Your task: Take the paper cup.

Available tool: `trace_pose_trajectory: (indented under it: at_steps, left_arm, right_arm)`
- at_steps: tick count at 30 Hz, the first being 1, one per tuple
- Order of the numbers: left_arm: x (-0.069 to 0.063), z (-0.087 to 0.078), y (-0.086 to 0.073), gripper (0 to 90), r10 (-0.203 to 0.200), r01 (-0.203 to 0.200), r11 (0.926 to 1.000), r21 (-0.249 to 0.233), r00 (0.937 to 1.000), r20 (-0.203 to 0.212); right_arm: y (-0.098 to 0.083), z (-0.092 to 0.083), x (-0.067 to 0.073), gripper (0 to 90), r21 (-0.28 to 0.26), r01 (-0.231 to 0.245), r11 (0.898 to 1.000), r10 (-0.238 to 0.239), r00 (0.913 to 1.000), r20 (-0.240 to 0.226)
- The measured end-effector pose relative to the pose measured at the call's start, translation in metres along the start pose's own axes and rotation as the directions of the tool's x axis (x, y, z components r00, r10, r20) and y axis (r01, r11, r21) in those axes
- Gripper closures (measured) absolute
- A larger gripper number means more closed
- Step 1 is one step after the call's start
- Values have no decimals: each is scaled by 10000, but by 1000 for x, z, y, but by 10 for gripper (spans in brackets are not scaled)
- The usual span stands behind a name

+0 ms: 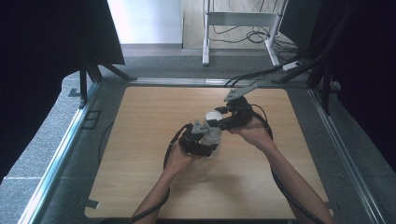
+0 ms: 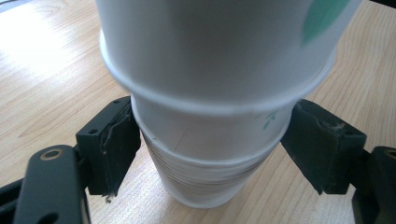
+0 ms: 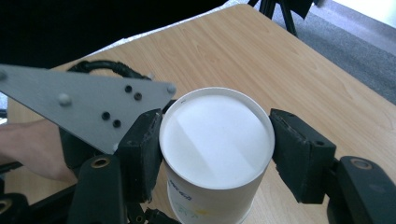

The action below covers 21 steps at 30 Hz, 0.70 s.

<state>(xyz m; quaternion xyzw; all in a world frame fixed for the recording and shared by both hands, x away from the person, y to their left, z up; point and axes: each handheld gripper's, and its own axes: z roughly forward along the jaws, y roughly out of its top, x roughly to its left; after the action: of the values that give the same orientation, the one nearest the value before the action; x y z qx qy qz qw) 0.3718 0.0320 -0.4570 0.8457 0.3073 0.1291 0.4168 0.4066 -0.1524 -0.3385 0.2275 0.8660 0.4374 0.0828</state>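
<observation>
The left gripper [image 1: 200, 140], seen just below the centre of the high view, is clamped on the lower part of the stack of white paper cups [image 2: 210, 116]; both pads are pressed against the stack's sides. The stack is stood upside down on the wooden table [image 1: 140, 140]. Just beyond it, the right gripper [image 1: 219, 120] is closed on the uppermost cup [image 3: 217, 140], gripped at its upturned base.

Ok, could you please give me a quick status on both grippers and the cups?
Left gripper clamped on lower part of cup stack. Right gripper shut on top cup, near its upturned base. Table around stack free of obstacles.
</observation>
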Motion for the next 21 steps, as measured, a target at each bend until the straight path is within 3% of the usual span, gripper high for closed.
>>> trace_pose_trajectory:
  at_steps: [14,21]
  left_arm:
    - [1,3,-3,186,18,-18,10000,77,10000,33]
    - [2,2,-3,135,18,-18,10000,6,9999,144]
  right_arm:
    - [20,-15,2,376,-140,192,9997,-193,9998,-86]
    - [30,-26,1,376,-246,170,9996,-172,9998,-84]
